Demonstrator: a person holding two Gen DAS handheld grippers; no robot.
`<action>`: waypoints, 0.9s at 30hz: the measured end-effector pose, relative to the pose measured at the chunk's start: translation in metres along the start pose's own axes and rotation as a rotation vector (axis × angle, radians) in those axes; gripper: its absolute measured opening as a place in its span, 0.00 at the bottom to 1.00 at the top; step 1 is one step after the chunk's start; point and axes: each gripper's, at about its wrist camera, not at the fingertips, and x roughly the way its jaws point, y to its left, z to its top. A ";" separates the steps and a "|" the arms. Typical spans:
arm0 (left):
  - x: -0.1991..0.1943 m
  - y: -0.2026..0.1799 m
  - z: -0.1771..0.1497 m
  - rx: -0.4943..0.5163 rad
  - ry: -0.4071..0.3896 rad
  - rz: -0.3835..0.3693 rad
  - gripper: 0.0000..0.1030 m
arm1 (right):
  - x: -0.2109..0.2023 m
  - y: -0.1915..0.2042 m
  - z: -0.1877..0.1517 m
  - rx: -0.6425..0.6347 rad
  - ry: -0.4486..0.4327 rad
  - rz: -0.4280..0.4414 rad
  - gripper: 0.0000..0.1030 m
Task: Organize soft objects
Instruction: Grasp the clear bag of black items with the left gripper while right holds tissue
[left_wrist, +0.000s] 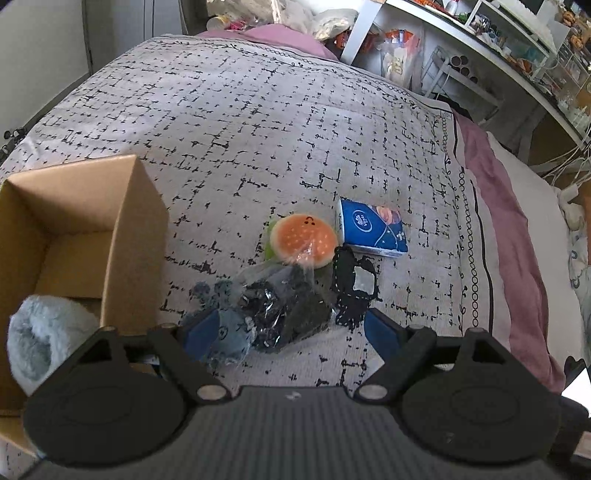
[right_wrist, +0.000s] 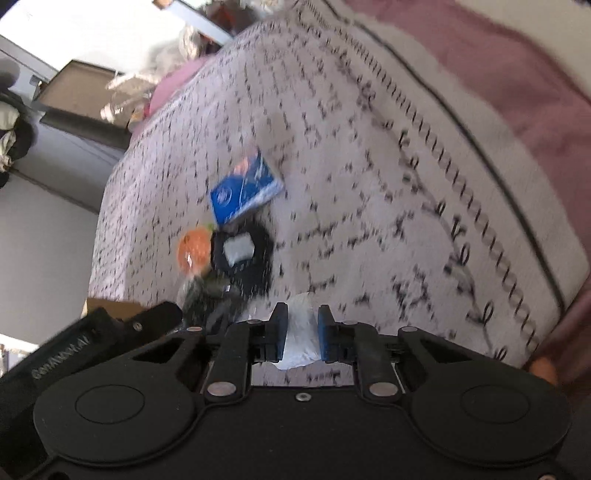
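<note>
Right tongs (right_wrist: 299, 328) pinched on white crumpled plastic (right_wrist: 301, 332) over patterned bedspread (right_wrist: 388, 192); blurred ahead: blue tissue pack (right_wrist: 243, 190), orange burger toy (right_wrist: 194, 249), black pouch (right_wrist: 242, 258) clustered together

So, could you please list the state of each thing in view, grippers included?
Cardboard box: open, a fluffy light-blue item inside.
Burger toy: lying on the bedspread, still outside the box.
Tissue pack: lying flat, closed.
Clear bag of dark items: on the bedspread, untouched.
Left gripper: open, above the bag.
Right gripper: shut on a white soft item.
</note>
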 end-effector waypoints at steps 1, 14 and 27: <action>0.003 -0.001 0.001 0.003 0.003 0.000 0.83 | 0.002 -0.001 0.001 0.007 0.002 -0.008 0.17; 0.038 -0.006 0.010 0.040 0.036 0.060 0.83 | 0.026 0.001 -0.002 -0.018 0.100 -0.074 0.59; 0.049 -0.014 0.011 0.075 0.008 0.112 0.46 | 0.026 0.007 0.000 -0.079 0.032 -0.072 0.45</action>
